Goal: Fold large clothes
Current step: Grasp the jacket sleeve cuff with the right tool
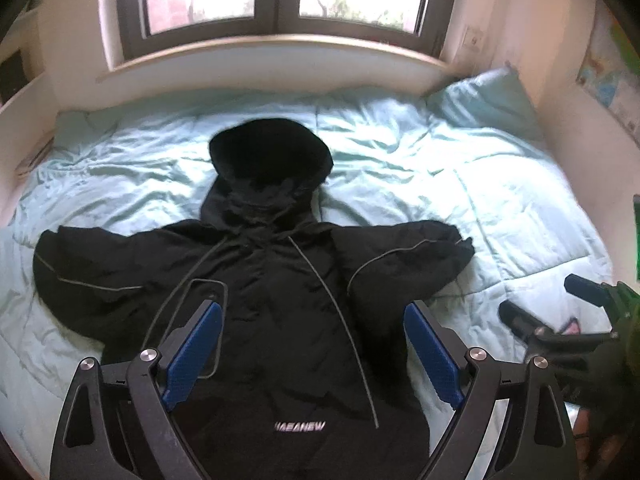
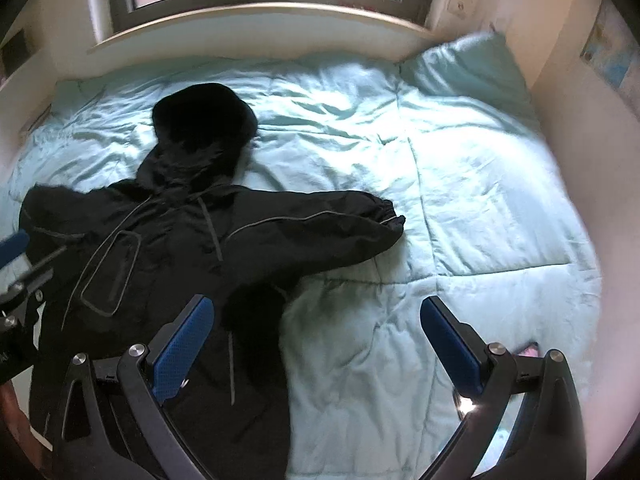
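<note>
A black hooded jacket (image 1: 280, 304) lies flat, front up, on a light blue bed, hood toward the window and both sleeves spread out. It shows in the right wrist view (image 2: 172, 248) too, at the left. My left gripper (image 1: 312, 312) is open and empty, hovering above the jacket's chest. My right gripper (image 2: 316, 304) is open and empty, above the jacket's right edge and the bare quilt below the right sleeve (image 2: 340, 220). The right gripper also appears in the left wrist view (image 1: 552, 312), at the right.
The light blue quilt (image 2: 460, 200) covers the bed. A pillow (image 2: 464, 68) lies at the far right corner. A window sill (image 1: 280, 46) runs along the far side, with walls to the left and right.
</note>
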Available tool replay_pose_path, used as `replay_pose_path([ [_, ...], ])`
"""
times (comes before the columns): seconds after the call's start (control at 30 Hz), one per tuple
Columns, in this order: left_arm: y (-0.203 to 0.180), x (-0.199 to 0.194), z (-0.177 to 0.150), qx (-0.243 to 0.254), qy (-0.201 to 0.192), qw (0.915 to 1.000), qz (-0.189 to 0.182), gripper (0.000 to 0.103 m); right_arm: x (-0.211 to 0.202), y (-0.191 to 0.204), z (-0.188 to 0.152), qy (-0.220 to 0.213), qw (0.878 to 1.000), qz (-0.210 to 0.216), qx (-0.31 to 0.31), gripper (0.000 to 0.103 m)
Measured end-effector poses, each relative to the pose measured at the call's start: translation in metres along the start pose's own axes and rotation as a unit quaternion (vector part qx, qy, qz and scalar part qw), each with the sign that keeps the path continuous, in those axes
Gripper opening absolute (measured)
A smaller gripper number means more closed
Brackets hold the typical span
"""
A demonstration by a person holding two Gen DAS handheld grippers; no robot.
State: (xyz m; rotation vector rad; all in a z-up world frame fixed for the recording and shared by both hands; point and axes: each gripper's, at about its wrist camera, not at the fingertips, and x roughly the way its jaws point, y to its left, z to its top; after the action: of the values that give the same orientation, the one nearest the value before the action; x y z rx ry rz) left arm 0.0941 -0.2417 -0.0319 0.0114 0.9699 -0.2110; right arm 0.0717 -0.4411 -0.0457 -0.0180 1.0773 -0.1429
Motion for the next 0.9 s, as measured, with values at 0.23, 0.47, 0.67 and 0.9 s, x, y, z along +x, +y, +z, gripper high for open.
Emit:
replay_pose_path([
  [0.23, -0.020, 0.118, 0.020, -0.009, 0.062, 0.9977, -0.026, 0.093, 0.124, -0.107, 0.030, 0.038, 0.993, 0.058, 0.095, 0.098],
  [0.47, -0.039, 0.225, 0.032, -0.025, 0.116, 0.9906, -0.067, 0.092, 0.228, -0.158, 0.050, 0.100, 0.978, 0.088, 0.160, 0.097],
  [0.67, -0.047, 0.258, 0.033, -0.017, 0.134, 0.9876, -0.080, 0.092, 0.289, -0.170, 0.045, 0.146, 0.951, 0.145, 0.229, 0.094],
  [0.9, -0.045, 0.259, 0.031, -0.009, 0.140, 0.9866, -0.084, 0.092, 0.309, -0.158, 0.050, 0.153, 0.950, 0.168, 0.216, 0.026],
])
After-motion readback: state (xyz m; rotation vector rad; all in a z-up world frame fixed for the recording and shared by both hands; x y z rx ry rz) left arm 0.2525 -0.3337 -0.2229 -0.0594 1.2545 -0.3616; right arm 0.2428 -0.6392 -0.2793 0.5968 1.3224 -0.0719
